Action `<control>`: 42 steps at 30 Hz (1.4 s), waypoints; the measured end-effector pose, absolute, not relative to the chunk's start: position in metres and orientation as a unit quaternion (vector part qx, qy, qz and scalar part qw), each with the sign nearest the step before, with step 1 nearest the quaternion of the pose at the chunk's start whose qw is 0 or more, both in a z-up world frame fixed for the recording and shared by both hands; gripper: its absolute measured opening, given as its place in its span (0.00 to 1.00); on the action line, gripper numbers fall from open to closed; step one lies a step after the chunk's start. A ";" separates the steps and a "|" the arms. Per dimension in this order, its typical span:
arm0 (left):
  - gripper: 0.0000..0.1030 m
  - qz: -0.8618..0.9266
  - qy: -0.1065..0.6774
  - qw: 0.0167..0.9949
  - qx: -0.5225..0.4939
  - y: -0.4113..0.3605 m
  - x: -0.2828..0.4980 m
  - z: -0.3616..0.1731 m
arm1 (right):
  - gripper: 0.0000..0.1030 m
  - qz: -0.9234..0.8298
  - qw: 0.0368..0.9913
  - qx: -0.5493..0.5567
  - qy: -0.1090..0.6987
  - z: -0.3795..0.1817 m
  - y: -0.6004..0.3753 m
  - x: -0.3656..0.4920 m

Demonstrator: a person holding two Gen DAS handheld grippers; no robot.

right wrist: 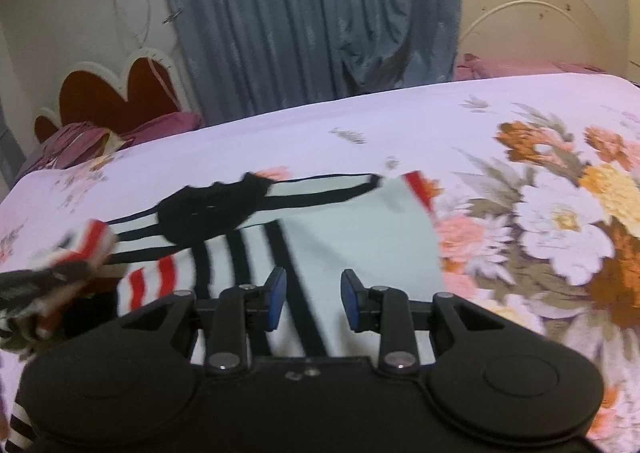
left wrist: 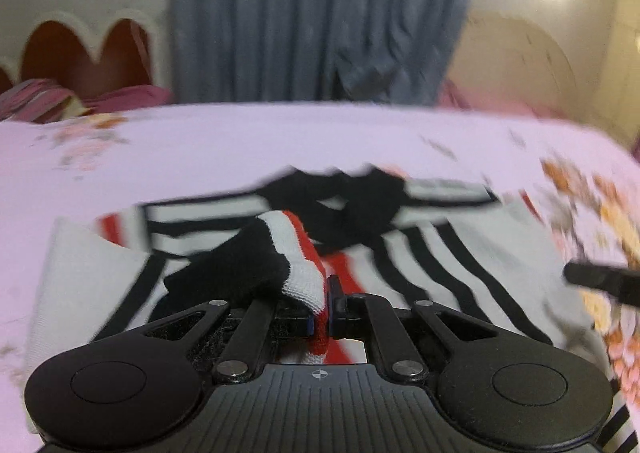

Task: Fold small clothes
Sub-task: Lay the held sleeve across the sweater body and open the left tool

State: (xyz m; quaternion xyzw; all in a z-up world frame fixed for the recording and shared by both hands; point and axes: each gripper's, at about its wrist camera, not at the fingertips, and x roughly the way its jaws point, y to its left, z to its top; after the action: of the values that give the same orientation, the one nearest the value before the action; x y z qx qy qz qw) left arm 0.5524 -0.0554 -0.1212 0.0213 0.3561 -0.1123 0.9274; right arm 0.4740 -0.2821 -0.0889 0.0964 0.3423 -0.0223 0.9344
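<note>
Left claw (left wrist: 326,309) is clamped on the shirt's striped cuff (left wrist: 304,273). Right claw (right wrist: 313,299) hangs partly open, empty, over the shirt (right wrist: 360,237) mid-bed (right wrist: 400,113). No writing is legible.

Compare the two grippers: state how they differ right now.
The left gripper is shut on the sleeve cuff of the striped shirt; the right gripper stands open, with nothing between its fingers. The left lifts cloth; the right hovers over the shirt's white body. Both are black with blue pads.
</note>
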 end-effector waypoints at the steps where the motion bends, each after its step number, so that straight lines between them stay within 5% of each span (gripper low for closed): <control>1: 0.05 -0.119 0.365 0.923 0.032 -0.068 0.554 -0.125 | 0.29 -0.026 0.934 0.099 0.342 -0.088 -0.289 0.471; 5: 0.06 -0.145 0.375 0.914 0.045 -0.112 0.553 -0.132 | 0.29 -0.050 0.932 0.108 0.342 -0.089 -0.320 0.457; 7: 0.30 -0.163 0.380 0.910 0.039 -0.131 0.552 -0.132 | 0.30 -0.060 0.930 0.114 0.345 -0.089 -0.334 0.452; 8: 0.58 -0.175 0.376 0.910 0.035 -0.141 0.550 -0.132 | 0.30 -0.065 0.928 0.116 0.347 -0.090 -0.341 0.450; 9: 0.75 -0.184 0.367 0.911 0.031 -0.148 0.547 -0.129 | 0.30 -0.068 0.928 0.118 0.348 -0.090 -0.346 0.449; 11: 0.83 -0.194 0.350 0.916 0.036 -0.162 0.539 -0.125 | 0.31 -0.073 0.926 0.124 0.350 -0.090 -0.356 0.447; 18: 0.83 -0.239 0.315 0.918 -0.017 -0.138 0.521 -0.109 | 0.32 -0.043 0.929 0.119 0.348 -0.088 -0.350 0.458; 30: 0.75 -0.023 0.312 0.946 -0.082 0.061 0.495 -0.118 | 0.39 0.030 0.917 0.120 0.380 -0.106 -0.288 0.492; 42: 0.65 -0.031 0.322 0.940 -0.110 0.121 0.586 -0.139 | 0.32 0.019 0.910 0.130 0.394 -0.132 -0.278 0.528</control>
State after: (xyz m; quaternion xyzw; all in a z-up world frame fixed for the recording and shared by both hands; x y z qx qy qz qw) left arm 0.5861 0.1206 -0.1394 -0.1095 0.3217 -0.0309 0.9400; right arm 0.5285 -0.2782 -0.1319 0.1304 0.3942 0.0191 0.9095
